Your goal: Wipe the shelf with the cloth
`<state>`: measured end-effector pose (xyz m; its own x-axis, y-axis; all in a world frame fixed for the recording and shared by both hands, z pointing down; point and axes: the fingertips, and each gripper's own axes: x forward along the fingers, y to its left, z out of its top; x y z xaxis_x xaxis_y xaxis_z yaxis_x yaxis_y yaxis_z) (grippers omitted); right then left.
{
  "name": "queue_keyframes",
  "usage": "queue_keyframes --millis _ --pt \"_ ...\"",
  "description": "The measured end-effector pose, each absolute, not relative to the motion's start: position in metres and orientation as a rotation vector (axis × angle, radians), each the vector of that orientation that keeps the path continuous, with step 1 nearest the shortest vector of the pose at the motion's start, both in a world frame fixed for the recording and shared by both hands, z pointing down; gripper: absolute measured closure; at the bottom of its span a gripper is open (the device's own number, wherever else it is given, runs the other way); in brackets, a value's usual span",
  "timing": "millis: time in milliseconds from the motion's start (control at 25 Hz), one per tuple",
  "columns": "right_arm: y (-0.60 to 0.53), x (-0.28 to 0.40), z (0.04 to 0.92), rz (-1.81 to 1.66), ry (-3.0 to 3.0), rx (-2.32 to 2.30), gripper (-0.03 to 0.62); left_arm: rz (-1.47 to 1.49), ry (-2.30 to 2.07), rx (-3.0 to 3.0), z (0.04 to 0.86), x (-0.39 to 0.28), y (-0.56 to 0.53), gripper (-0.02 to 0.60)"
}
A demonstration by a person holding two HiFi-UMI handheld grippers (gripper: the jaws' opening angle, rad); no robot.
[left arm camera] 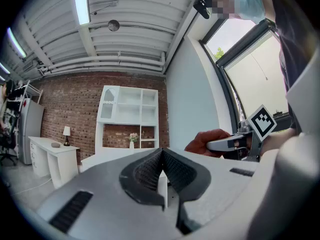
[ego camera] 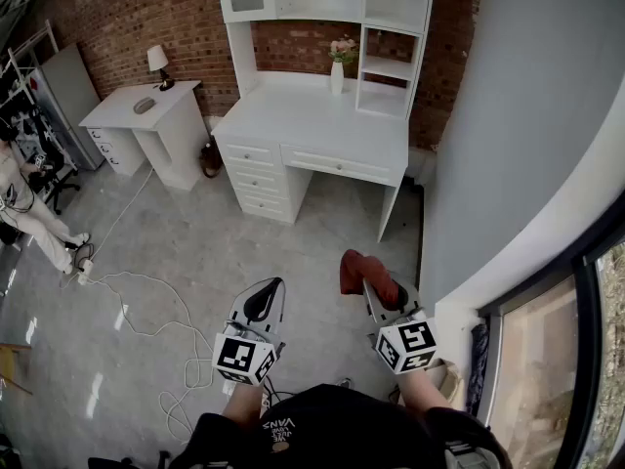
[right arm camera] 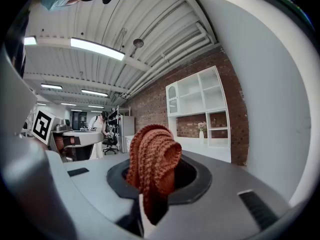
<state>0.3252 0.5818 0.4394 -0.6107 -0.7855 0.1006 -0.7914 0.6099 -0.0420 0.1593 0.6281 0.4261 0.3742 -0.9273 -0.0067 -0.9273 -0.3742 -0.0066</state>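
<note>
Rust-red knitted cloth [right arm camera: 152, 159] is pinched between the jaws of the right gripper [right arm camera: 150, 186]. It is bunched into a folded wad that stands up above the dark pads. In the head view this gripper is at about 5 o'clock, with the cloth sticking out ahead of its tip. The cloth hangs in the air over the grey concrete floor [ego camera: 244, 252], well apart from the furniture.

The left gripper [left arm camera: 161, 176], at 7 o'clock in the head view, has its ribbed pads pressed together with nothing between them.

At 12 o'clock a white wooden desk with drawers [ego camera: 322, 115] stands against the red brick wall [ego camera: 137, 8]. It carries the white shelf unit [ego camera: 389, 66], whose compartments are open. A white vase of pale flowers [ego camera: 337, 74] stands on the desk top, just beside the shelf unit's right-hand column.

At 10 o'clock a small white side table [ego camera: 146, 120] carries a table lamp [ego camera: 158, 63]. A white cable [ego camera: 137, 291] loops across the floor toward 8 o'clock, and a person [ego camera: 24, 208] stands at 9 o'clock.
</note>
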Motion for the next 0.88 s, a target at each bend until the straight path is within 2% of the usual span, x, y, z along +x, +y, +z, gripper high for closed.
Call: queue_keyframes --millis 440,880 --pt "0.548 0.356 0.455 0.184 -2.801 1.281 0.500 -0.021 1.798 -2.594 0.449 0.200 0.598 0.574" --pt "0.497 0.346 0.463 0.230 -2.784 1.325 0.499 -0.027 1.755 -2.653 0.463 0.191 0.537 0.574"
